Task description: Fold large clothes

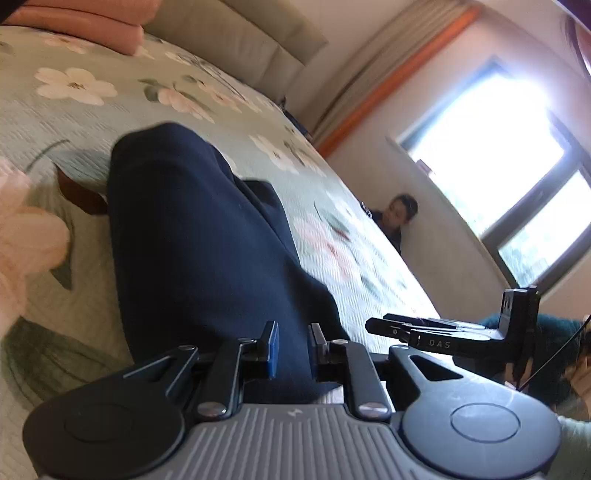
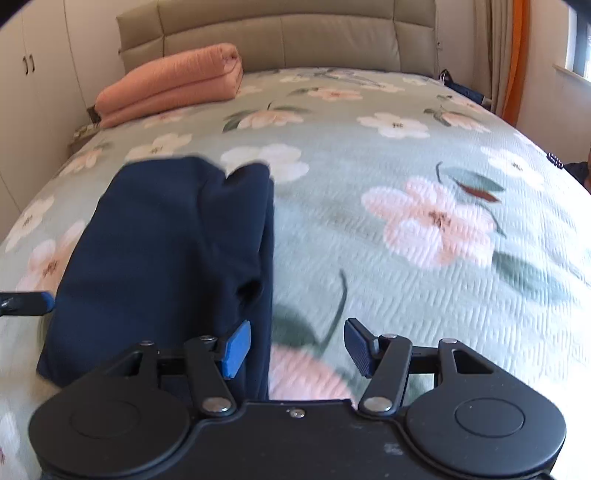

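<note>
— Navy garment (image 2: pixel 162 258): where's it lying?

— Folded into a long bundle on the flowered bedspread (image 2: pixel 406 155), below the rolled pink blanket (image 2: pixel 173 79) near the headboard (image 2: pixel 280 33).

— And your left tool (image 1: pixel 293 345)?

— Its jaws stand narrow with the navy cloth running between them; whether the pads press on it, you cannot tell.

— Your right tool (image 2: pixel 297 347)?

— Spread wide. Its blue left pad (image 2: pixel 236 349) lies against the garment's right edge, the other over bare bedspread. Nothing is pinched.
</note>
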Demonstrator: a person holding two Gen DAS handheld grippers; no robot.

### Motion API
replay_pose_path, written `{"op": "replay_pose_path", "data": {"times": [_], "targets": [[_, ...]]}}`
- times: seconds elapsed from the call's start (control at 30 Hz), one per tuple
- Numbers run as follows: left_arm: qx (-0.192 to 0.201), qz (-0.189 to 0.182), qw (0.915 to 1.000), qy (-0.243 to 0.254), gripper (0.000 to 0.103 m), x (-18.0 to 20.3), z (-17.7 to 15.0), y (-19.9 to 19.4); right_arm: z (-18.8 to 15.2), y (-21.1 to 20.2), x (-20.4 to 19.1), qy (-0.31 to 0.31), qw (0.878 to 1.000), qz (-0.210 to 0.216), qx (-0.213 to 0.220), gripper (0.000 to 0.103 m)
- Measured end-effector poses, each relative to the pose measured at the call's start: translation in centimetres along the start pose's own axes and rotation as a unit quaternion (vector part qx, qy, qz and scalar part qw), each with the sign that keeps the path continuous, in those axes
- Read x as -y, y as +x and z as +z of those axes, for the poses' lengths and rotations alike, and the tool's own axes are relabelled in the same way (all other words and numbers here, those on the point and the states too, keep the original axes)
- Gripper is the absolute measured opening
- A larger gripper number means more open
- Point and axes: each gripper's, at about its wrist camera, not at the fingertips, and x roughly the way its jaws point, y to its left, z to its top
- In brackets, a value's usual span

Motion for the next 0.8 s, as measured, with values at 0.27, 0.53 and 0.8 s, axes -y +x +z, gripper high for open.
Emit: {"op": "replay_pose_path", "data": {"times": [0.27, 0.53, 0.8], "targets": [[0.049, 0.05, 0.9968, -0.038, 0.041, -2.3, 1.9, -1.6, 3.2, 3.5, 0.0, -0.006, 0.999, 0.035, 0.015, 0.069], [0.063, 0.072, 0.993, -0.07, 0.084, -3.6, 2.2, -1.8, 4.4, 5.3, -0.3, 0.02, 0.994, 0.111, -0.002, 0.078], [0.053, 0.034, 0.989, -0.134, 0.091, -7.4, 3.3, 1.7, 4.2, 10.6, 0.7, 0.064, 0.981, 0.178, -0.052, 0.082]]}}
